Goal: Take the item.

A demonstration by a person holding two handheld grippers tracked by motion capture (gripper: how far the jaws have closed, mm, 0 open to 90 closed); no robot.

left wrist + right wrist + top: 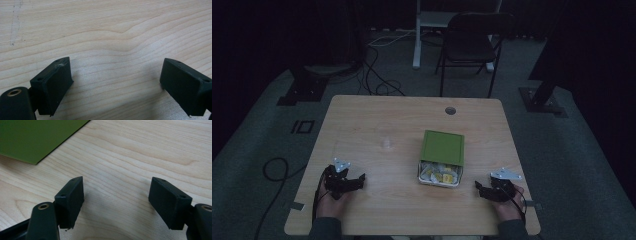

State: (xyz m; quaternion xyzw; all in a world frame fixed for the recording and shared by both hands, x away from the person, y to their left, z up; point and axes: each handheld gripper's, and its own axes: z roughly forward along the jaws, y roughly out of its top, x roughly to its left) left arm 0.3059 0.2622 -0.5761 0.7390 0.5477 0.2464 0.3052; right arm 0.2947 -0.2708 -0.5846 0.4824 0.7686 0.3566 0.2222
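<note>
You look parked at the start: left gripper (346, 181) and right gripper (490, 190) rest wide open and empty on the table (362, 125), flanking the half-uncovered tin (440, 175) under its green lid (442, 147), likely your next reach.

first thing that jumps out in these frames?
The green lid near the middle of the wooden table, slid back on a tin so yellow and pale pieces show at its near end. Then the left gripper and right gripper, resting at the near corners either side of it, jaws apart over bare wood.
</note>
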